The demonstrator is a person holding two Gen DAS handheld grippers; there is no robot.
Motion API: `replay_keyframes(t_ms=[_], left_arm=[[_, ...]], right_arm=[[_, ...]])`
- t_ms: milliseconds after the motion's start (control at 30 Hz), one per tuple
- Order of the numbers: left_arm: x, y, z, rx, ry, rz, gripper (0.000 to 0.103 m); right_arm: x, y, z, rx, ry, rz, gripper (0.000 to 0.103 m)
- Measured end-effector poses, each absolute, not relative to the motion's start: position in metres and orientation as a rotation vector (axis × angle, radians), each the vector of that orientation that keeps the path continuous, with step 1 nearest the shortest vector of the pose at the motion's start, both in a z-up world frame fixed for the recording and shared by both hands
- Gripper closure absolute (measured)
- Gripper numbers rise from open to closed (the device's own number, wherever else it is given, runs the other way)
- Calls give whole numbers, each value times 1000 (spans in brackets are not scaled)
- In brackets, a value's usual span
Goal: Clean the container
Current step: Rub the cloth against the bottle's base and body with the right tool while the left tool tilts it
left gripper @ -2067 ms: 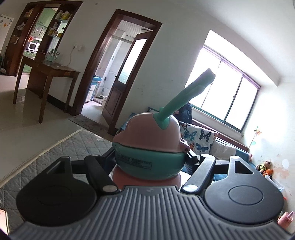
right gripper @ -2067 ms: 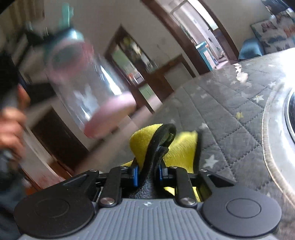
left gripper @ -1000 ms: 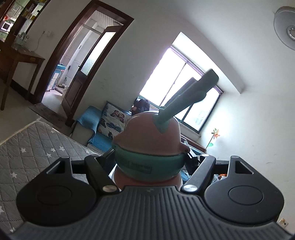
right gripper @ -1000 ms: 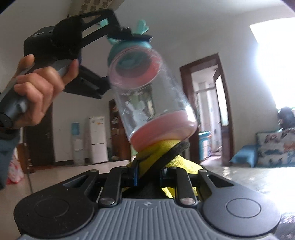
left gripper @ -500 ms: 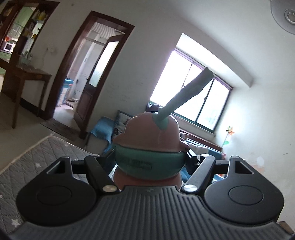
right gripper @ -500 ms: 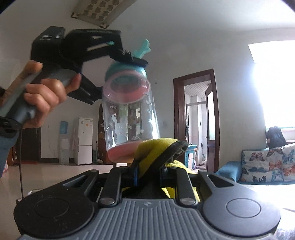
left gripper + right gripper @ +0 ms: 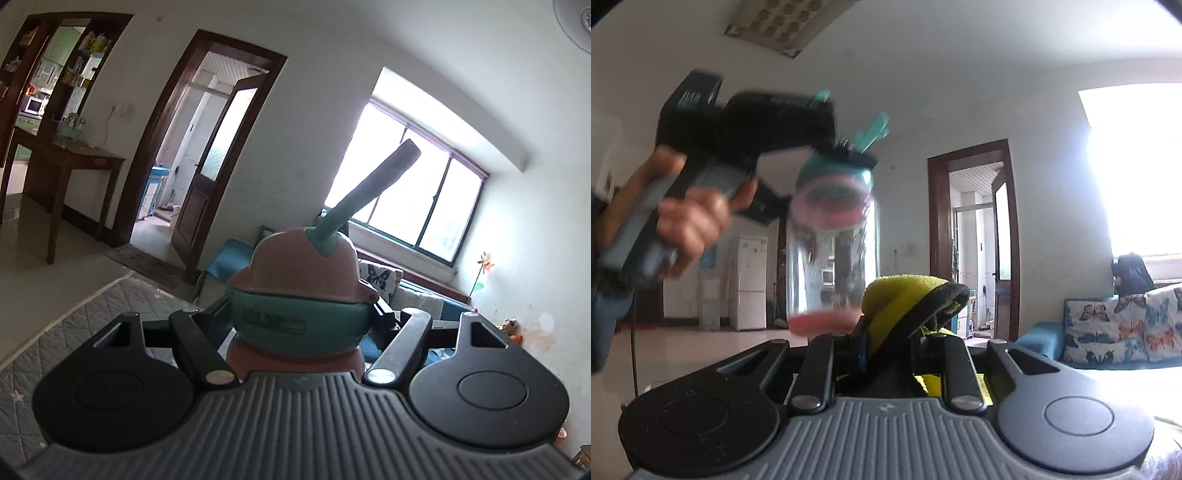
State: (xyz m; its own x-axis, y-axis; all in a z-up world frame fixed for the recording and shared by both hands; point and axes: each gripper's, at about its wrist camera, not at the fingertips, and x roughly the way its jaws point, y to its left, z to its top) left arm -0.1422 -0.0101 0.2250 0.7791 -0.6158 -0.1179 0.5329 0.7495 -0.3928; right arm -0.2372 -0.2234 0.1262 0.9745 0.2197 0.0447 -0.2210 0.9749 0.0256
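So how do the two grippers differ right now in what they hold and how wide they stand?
The left gripper clamps the clear bottle by its teal lid, jaws spread wide around it; the right gripper pinches a yellow cloth, jaws nearly together. The bottle hangs below the left gripper, lid up; the cloth sticks out past the right one, beside the bottle's pink base. Both are shut on something.

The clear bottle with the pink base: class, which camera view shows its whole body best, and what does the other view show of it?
The right wrist view: the bottle hangs there, blurred, seen from teal cap to pink base, with the yellow cloth beside its base. The left wrist view shows only its pink and teal cap top and handle; the clear body is hidden.
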Motion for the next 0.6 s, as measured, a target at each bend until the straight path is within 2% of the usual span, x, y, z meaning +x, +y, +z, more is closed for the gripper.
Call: replay_keyframes(t_ms=[600], left_arm=[[-117,-11,204,-377,294,-534,30]], right_arm=[[-267,-186,110,-83,-56,353,84]])
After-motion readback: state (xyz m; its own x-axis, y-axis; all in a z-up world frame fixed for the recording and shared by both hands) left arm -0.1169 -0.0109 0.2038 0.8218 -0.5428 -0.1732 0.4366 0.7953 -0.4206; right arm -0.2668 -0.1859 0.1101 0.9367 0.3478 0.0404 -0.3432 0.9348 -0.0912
